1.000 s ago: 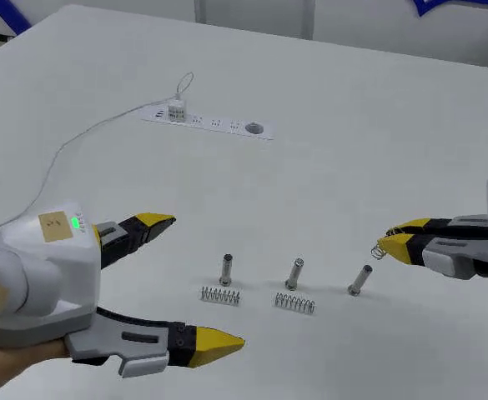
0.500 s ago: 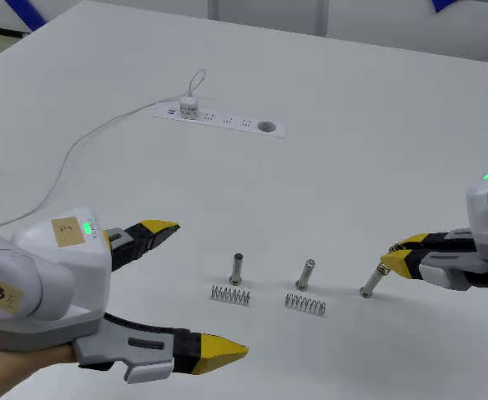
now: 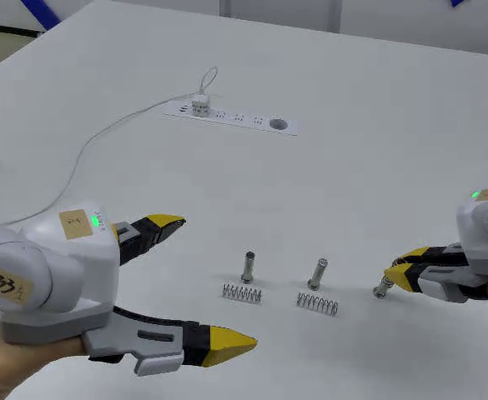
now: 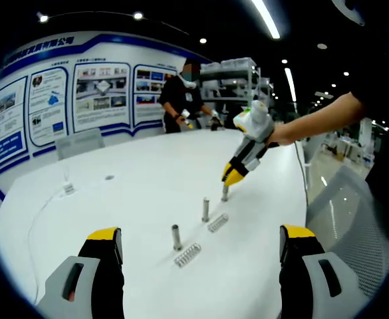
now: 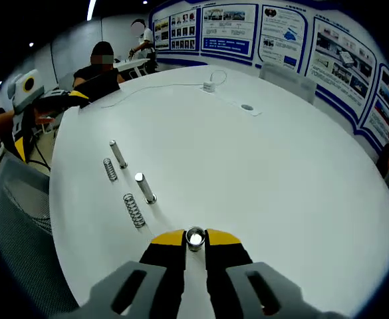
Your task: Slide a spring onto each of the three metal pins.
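Observation:
Three metal pins stand in a row on the white table: the left pin [image 3: 249,267], the middle pin [image 3: 318,272] and the right pin [image 3: 384,287]. One loose spring [image 3: 242,292] lies in front of the left pin, another spring [image 3: 318,303] in front of the middle one. My right gripper [image 3: 395,276] is low at the right pin. In the right gripper view its jaws are shut on a third spring [image 5: 195,238], which rings the pin's shiny top. My left gripper [image 3: 200,281] hovers wide open at the near left with nothing in it.
A white power strip [image 3: 227,119] with a plug and a thin cable [image 3: 85,146] lies further back on the table. Other people stand at a bench [image 4: 194,123] beyond the table's far end. Posters line the wall.
My right gripper has come down and left with the spring, from beside the right pin onto its top. The left gripper has stayed open. The head camera has shifted.

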The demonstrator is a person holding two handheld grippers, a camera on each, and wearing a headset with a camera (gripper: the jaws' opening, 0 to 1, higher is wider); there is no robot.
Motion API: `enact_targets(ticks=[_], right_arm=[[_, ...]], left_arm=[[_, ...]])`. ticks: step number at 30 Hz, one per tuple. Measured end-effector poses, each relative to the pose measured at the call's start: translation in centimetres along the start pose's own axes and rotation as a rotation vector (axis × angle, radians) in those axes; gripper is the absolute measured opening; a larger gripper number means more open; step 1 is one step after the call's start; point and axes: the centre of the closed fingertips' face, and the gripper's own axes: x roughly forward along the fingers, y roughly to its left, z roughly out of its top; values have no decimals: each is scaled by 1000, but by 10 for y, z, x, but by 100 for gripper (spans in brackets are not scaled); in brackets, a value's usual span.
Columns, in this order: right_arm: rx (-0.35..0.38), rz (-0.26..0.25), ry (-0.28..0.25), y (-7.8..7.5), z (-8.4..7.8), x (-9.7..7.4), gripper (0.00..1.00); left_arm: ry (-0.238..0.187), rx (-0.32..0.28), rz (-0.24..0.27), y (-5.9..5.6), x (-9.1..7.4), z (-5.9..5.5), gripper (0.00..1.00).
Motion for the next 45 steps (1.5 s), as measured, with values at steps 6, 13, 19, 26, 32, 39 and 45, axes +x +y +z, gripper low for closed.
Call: enact_targets(ticks=[6, 13, 19, 26, 32, 39, 45], right_arm=[[9, 4, 12, 2, -8, 9, 11], [-11, 9, 28, 2, -13, 14, 12], [-33, 12, 25, 2, -12, 15, 12], [-83, 3, -3, 5, -5, 5, 20], [-151, -2, -63, 11, 14, -14, 23], [-186, 65, -149, 41, 38, -20, 23], [-222, 108, -132, 61, 32, -1, 22]], left_arm=[[9, -20, 10, 1, -3, -2, 100], [10, -21, 11, 1, -3, 0, 100], [15, -17, 1, -2, 0, 1, 100], [-4, -21, -4, -3, -1, 5, 100], [-17, -14, -9, -1, -1, 10, 100], [-14, -1, -20, -2, -1, 10, 100], [-14, 0, -20, -3, -2, 10, 100]])
